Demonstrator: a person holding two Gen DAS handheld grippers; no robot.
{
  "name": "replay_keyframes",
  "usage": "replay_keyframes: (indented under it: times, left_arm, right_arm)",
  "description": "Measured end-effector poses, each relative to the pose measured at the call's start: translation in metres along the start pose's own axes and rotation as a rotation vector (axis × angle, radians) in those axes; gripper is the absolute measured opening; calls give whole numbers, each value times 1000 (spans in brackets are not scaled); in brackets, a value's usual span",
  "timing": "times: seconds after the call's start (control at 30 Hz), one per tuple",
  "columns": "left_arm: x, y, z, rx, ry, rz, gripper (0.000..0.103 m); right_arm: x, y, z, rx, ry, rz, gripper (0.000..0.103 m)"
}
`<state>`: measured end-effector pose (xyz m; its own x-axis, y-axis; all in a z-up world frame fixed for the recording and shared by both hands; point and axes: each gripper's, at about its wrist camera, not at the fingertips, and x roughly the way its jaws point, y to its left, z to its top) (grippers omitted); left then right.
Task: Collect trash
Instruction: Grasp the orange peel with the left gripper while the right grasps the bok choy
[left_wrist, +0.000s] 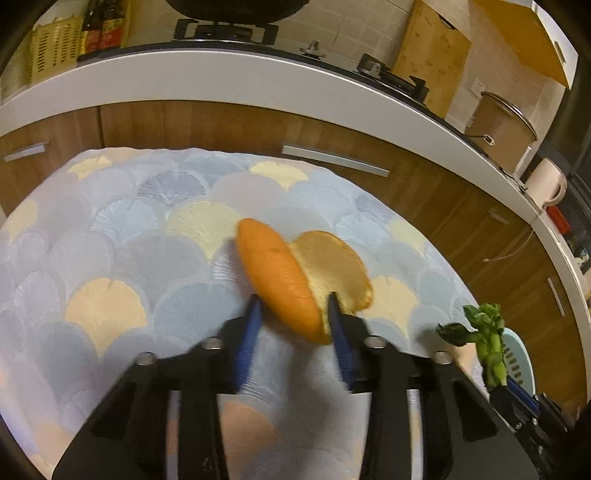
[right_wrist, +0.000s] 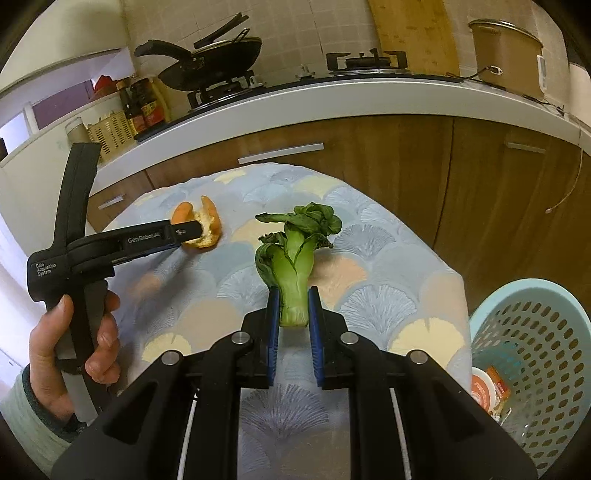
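Left claw (left_wrist: 293, 302) around orange peel (left_wrist: 295, 273)

Orange peel (left_wrist: 284, 273), green bok choy (right_wrist: 295, 258), pale-blue fan-patterned cloth (left_wrist: 110, 221).

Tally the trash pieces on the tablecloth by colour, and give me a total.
Orange: 1, the peel, between the left gripper fingers.
Green: 1, the bok choy, clamped in the right gripper.
Total: 2
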<state>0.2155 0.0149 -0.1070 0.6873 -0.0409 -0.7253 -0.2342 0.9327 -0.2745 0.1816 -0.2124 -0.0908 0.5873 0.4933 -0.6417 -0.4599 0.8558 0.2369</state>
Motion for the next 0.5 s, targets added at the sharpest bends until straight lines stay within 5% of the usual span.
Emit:
replay_keyframes:
  times: [0.17, 0.33, 0.37, 0.43, 0.47, 0.5]
  left_arm:
    - [-2, 20, 4, -14, 27, -56, 9]
    - [-6, 18, -1, 89, 68, -67, 13]
    - [-7, 20, -2, 97, 77, -81, 17]
    - [-13, 21, -4, 102, 74, -101, 43]
    - [-18, 21, -7, 112, 59, -87, 68]
    - [-24, 17, -12, 135, 29, -48, 80]
  right_arm:
    - [0, -3, -1, 16, 1, 8, 13]
    - [2, 0, -1, -2, 9, 5, 13]
    - [2, 0, -1, -4, 11, 4, 13]
    - [2, -1, -1, -3, 12, 9, 13]
    - [2, -1, -1, -2, 12, 11, 13]
    - [2, -2, -1, -1, 12, 13, 13]
